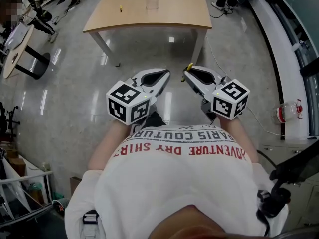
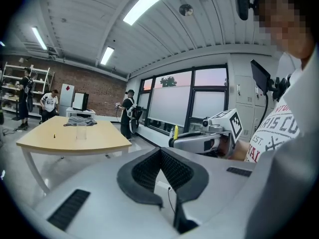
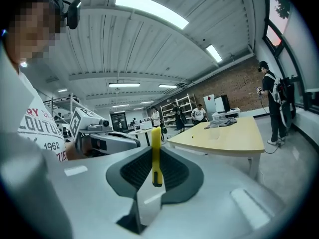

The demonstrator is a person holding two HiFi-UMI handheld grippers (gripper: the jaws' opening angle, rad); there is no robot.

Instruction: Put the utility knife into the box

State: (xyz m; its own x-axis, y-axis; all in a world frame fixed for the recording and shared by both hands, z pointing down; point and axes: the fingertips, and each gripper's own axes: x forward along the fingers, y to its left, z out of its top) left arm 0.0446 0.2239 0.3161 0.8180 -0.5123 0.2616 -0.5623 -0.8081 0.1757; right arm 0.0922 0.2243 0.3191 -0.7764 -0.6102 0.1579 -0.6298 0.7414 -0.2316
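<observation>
While the right tool (image 1: 187,76) is clamped on the yellow utility knife (image 3: 156,156), blade-axis running out along the jaws, and the left tool (image 2: 160,152) is closed on nothing, the clear box (image 1: 152,0) stands well ahead on the counter (image 1: 192,15), back from its near edge.

We see a pale wooden bench (image 1: 149,11) far ahead, a grey cloth (image 2: 80,121) at its far end, and a round table (image 1: 17,46) at left.

glossy grey floor (image 1: 75,83) | wooden table (image 1: 149,11) | brick wall (image 2: 94,88)
</observation>
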